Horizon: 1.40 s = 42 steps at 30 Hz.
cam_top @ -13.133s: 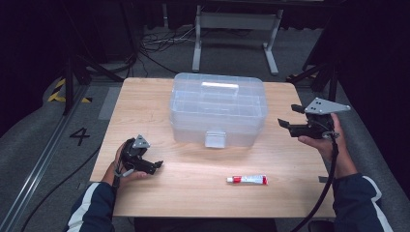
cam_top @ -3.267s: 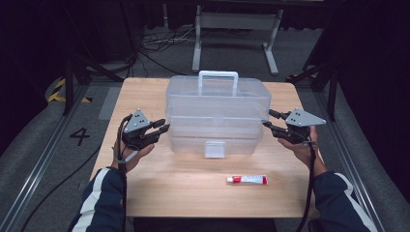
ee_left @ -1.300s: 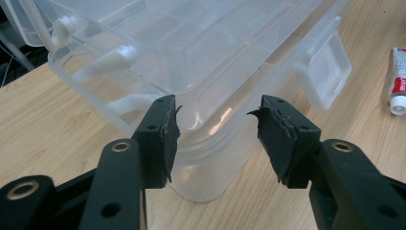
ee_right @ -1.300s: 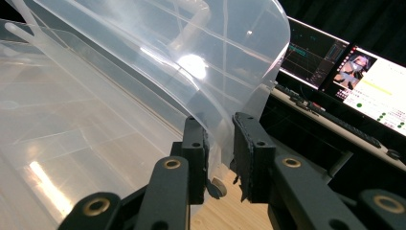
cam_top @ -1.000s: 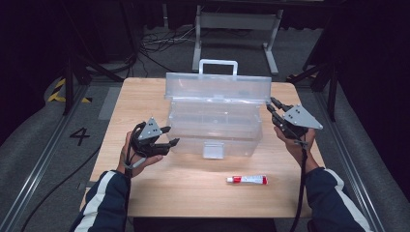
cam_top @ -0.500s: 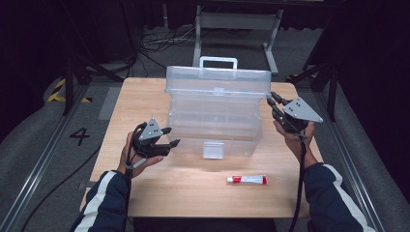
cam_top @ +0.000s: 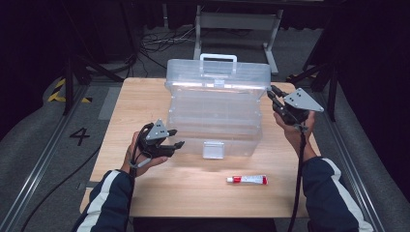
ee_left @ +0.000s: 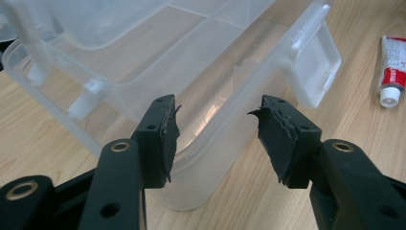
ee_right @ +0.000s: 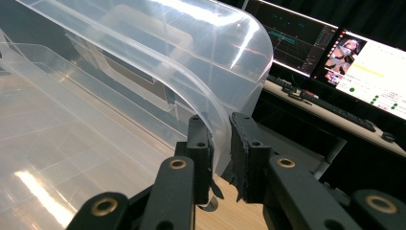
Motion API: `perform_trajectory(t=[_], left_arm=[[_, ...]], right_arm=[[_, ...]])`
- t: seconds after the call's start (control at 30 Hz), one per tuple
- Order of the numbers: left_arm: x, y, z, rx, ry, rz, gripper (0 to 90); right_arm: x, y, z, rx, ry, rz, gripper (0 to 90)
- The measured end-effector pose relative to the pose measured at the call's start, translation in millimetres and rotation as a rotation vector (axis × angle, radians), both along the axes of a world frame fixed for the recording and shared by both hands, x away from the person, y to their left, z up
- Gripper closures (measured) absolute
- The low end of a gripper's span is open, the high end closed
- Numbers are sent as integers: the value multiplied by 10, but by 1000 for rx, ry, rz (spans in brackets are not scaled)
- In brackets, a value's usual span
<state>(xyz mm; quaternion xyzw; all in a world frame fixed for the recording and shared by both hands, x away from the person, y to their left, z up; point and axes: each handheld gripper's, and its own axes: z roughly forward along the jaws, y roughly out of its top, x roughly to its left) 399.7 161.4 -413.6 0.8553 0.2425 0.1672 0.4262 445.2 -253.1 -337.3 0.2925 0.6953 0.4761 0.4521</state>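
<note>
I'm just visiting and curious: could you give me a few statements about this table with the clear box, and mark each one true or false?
1. The right gripper pinches the edge of the box's lid. True.
2. The left gripper is clamped on the box. False: its jaws stand open, near the box's front corner.
3. The tube lies inside the box. False: it lies on the table, in front of it.
4. The lid is raised. True.

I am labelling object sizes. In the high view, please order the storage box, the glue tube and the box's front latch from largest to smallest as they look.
1. Clear plastic storage box
2. Tube
3. Front latch

The tube and latch look close in size, so their order is unsure.
</note>
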Motion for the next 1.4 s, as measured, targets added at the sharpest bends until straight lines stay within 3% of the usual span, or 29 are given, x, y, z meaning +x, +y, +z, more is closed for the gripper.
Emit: perform_trajectory(t=[0.7, 0.97, 1.13, 1.27, 1.4], left_arm=[[93, -214, -51, 40, 29, -56, 485], [132, -338, -83, 125, 28, -94, 508], [134, -403, -76, 147, 15, -105, 532], [150, -433, -62, 168, 14, -110, 574], [164, -460, -34, 220, 0, -107, 639]], right_arm=[[181, 24, 131, 11, 24, -23, 806], [261, 31, 176, 16, 33, -30, 813], [298, 38, 195, 12, 33, -38, 819], [324, 46, 210, 10, 36, -42, 821], [339, 41, 211, 8, 35, -41, 824]])
